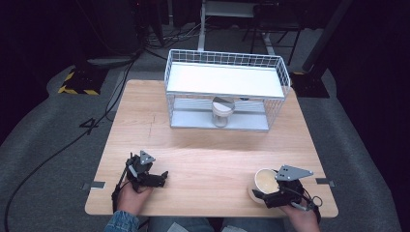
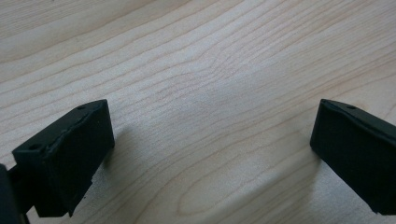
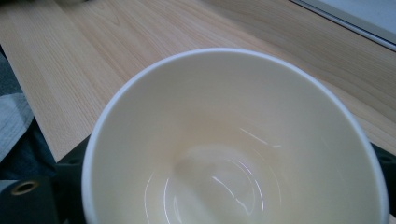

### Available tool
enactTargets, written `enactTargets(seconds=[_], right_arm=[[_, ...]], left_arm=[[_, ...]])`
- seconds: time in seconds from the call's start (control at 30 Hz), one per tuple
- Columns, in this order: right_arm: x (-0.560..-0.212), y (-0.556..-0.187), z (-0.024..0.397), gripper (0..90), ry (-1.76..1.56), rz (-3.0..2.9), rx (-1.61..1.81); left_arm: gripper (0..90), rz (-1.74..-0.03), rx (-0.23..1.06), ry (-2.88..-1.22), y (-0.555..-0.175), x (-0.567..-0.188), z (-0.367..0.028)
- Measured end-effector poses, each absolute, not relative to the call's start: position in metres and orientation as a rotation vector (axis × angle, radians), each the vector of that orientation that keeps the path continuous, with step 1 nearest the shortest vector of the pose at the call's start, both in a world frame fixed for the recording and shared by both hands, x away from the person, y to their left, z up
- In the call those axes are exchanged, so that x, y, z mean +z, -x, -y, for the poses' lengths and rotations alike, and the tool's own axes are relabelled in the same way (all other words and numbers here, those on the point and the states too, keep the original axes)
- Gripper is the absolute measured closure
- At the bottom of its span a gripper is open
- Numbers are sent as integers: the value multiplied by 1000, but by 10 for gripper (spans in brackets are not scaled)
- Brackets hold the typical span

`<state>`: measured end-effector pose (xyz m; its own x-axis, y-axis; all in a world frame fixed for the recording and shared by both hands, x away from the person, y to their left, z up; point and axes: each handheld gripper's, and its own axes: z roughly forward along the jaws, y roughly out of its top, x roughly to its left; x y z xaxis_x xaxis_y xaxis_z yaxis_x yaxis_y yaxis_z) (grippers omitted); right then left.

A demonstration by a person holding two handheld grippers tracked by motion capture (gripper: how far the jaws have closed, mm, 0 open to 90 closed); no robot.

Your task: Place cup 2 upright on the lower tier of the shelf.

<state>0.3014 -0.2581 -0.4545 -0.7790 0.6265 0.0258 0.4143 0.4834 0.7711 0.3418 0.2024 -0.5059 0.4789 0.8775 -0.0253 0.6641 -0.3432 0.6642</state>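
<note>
A cream cup [image 1: 264,179] sits in my right gripper [image 1: 266,189] near the table's front right corner. In the right gripper view the cup's glossy, empty inside [image 3: 233,154] faces the camera, with a black jaw tight against each side; the gripper is shut on it. I cannot tell whether the cup's base touches the wood. My left gripper [image 1: 162,178] rests low over the front left of the table. Its two jaws stand wide apart, so the gripper [image 2: 212,149] is open with only bare wood between them.
A white wire rack [image 1: 280,72] with a flat white shelf stands at the back of the wooden table [image 1: 203,150]. Under the shelf, on the lower level, stands a second pale cup [image 1: 223,110]. Cables and stands lie on the grey floor beyond.
</note>
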Motion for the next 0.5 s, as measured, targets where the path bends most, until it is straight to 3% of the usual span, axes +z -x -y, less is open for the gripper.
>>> enactTargets(seconds=[0.5], right_arm=[[-428,-310,261,100,-965,-2450,1201]], left_arm=[[1,-1276,455,-2116,-342,-506,-202]])
